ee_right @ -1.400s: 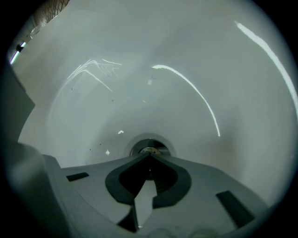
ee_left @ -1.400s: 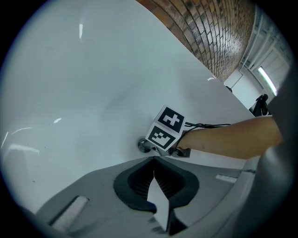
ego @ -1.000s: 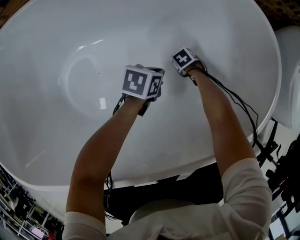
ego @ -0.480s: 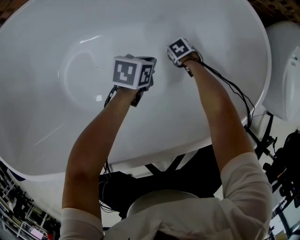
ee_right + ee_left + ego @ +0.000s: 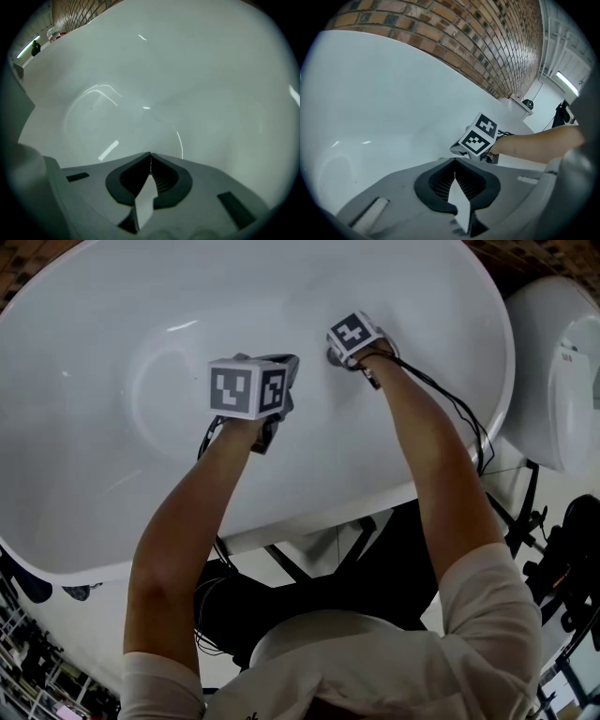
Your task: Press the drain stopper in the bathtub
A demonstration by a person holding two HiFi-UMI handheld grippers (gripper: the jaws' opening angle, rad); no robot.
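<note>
As your left gripper and right gripper are closed and empty, an off-centre press may skid toward twelve o'clock.

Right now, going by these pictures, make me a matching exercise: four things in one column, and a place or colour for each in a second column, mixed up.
Things:
1. left gripper
2. right gripper
3. bathtub
4. brick wall

Places and colours:
A. glossy white
B. reddish-brown, beyond the tub's far rim
C. on the right in the head view, jaws together
D. on the left in the head view, jaws together

Pairs: 1-D, 2-C, 3-A, 4-B
</note>
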